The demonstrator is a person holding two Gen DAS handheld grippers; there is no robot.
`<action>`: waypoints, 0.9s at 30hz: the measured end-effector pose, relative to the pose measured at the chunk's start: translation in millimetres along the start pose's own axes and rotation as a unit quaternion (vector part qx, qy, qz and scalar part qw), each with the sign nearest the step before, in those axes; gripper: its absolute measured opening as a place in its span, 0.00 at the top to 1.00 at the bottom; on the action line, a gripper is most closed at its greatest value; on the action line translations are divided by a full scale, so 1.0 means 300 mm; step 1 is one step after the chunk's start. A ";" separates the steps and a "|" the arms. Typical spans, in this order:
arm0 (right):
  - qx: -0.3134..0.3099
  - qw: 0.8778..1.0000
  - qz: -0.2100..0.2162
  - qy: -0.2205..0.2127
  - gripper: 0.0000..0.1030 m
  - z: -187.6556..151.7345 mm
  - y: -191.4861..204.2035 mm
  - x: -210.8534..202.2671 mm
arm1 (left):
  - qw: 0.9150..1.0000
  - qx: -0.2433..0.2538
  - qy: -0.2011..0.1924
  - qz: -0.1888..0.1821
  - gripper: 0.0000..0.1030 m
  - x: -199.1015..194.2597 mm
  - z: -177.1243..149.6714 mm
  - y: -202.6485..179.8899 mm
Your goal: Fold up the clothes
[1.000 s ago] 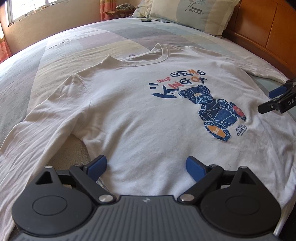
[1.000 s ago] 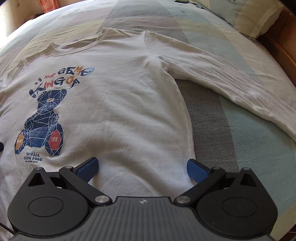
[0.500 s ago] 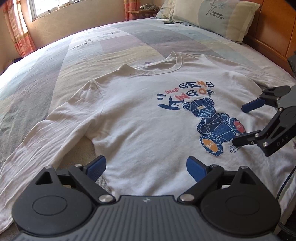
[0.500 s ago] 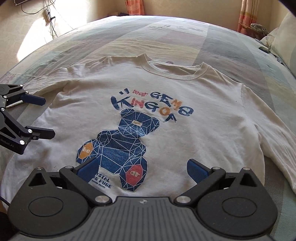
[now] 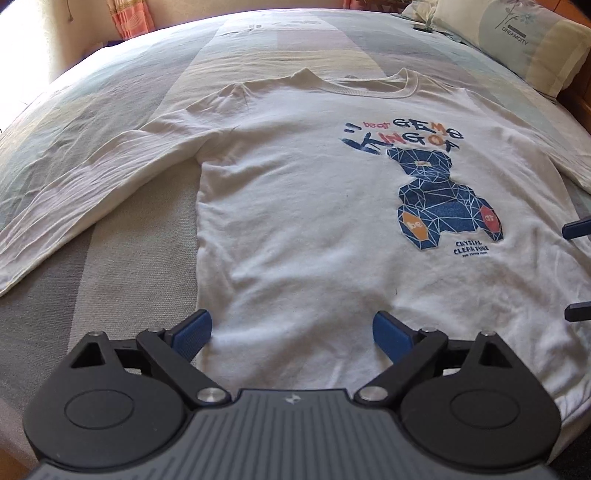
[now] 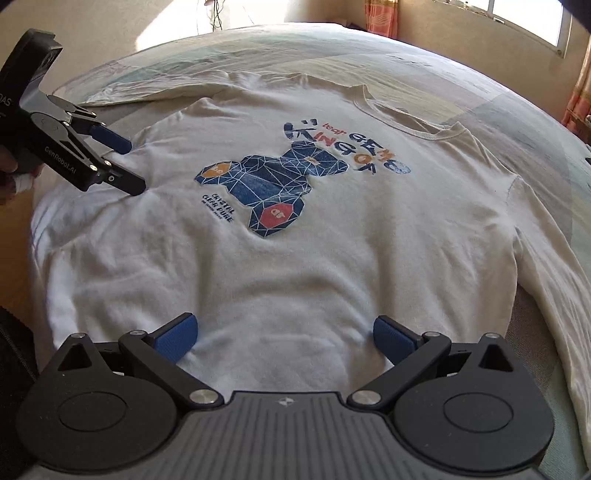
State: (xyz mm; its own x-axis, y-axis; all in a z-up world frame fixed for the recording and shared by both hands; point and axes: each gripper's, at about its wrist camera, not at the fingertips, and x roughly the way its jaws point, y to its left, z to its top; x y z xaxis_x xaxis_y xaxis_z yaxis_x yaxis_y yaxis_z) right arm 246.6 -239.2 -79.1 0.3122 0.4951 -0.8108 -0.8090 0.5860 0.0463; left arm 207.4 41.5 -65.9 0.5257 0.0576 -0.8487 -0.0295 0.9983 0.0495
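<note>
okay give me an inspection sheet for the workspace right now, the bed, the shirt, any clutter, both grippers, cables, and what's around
Surface: striped pastel bedspread, lightly creased.
Job's things: white long-sleeved cotton shirt with blue bear print lying flat, print up, both sleeves spread outward, unfolded.
Clutter: small dark object near the pillow, too small to identify.
Grippers: left gripper open, over the shirt's hem; right gripper open, above the shirt's lower part; neither holds cloth.
Cables: thin wires on the far wall.
Surroundings: printed pillow, orange curtains, window.
</note>
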 end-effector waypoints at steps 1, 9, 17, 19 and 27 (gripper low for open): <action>0.002 1.000 0.004 -0.001 0.00 -0.003 -0.014 -0.020 | 1.000 0.001 -0.003 0.000 0.09 -0.005 0.009 -0.016; 0.002 1.000 -0.009 0.014 0.00 0.046 -0.060 0.038 | 0.999 -0.028 0.019 -0.009 0.02 0.071 0.054 -0.090; -0.003 0.999 -0.016 0.047 0.00 0.098 -0.083 0.082 | 0.998 -0.067 0.011 0.003 0.00 0.085 0.054 -0.083; -0.013 0.998 -0.016 0.062 0.00 0.114 -0.079 0.087 | 0.997 -0.077 0.003 0.006 0.00 0.085 0.049 -0.082; -0.011 0.998 -0.017 0.054 0.00 0.203 -0.103 0.081 | 0.997 -0.078 -0.006 0.004 0.00 0.083 0.042 -0.078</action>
State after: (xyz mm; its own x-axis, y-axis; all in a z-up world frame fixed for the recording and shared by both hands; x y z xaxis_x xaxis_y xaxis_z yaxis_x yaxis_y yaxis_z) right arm 309.6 -206.2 -64.7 0.2859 0.4022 -0.8698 -0.8099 0.5865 0.0050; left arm 232.0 19.5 -81.7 0.5352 0.0671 -0.8421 -0.1657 0.9858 -0.0268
